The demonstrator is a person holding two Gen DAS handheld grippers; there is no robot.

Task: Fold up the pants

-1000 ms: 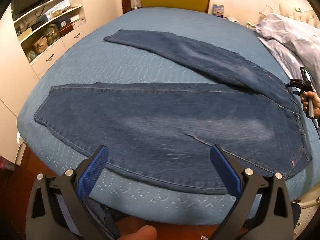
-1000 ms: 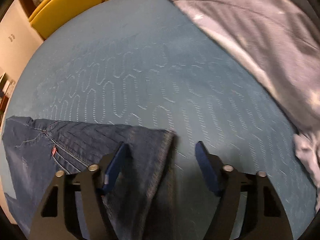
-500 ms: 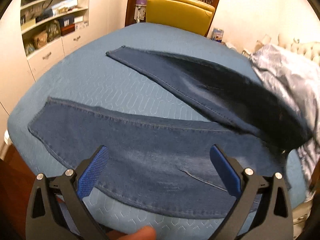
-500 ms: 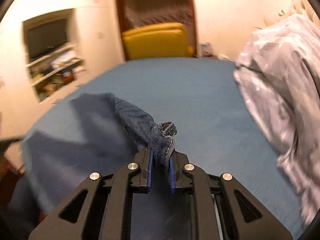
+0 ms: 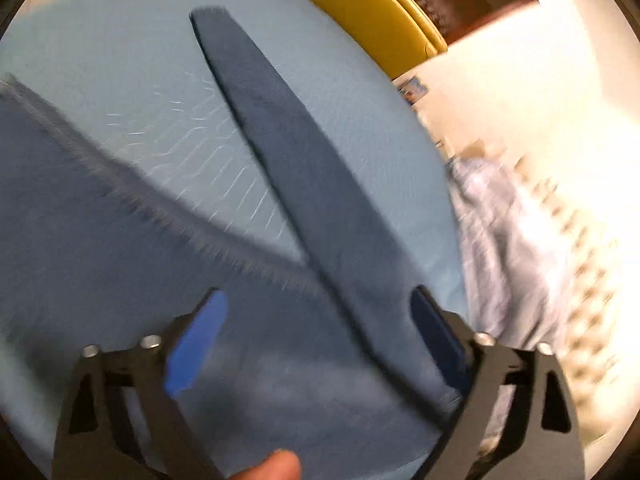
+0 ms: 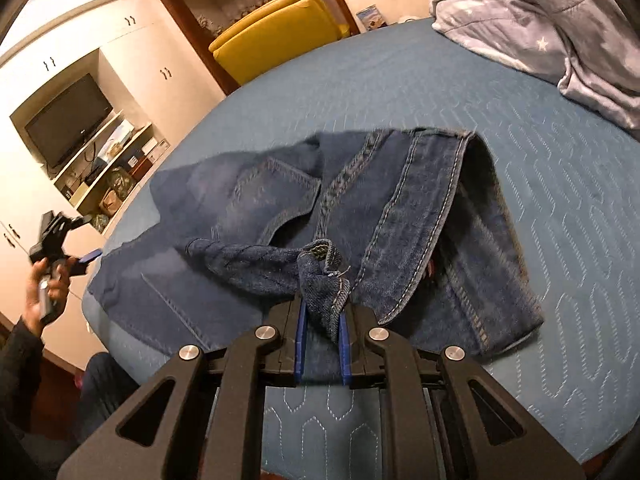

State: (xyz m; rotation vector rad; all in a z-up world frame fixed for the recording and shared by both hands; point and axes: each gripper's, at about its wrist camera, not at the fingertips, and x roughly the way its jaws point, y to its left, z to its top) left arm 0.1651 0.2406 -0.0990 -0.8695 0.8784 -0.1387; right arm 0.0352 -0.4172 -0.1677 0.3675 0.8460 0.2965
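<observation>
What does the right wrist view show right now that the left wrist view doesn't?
Right wrist only: the right gripper shut on a bunched waistband corner of the dark blue denim jeans, the black television in the white shelf unit, and the hand carrying the left gripper.

Left wrist only, blurred: the left gripper closing with nothing pressed between its pads, and both legs spread apart.

Both: jeans, blue quilted bedcover, yellow chair, pale star-print duvet.

Blue quilted bed point(image 6: 500, 92), yellow armchair point(image 6: 276, 28), white wardrobe point(image 6: 132, 60), television point(image 6: 68, 120)

Blue quilted bedspread point(image 6: 520, 128), yellow chair point(image 6: 276, 28), grey star-print duvet point(image 6: 540, 20) — television point(image 6: 68, 120) on shelves
</observation>
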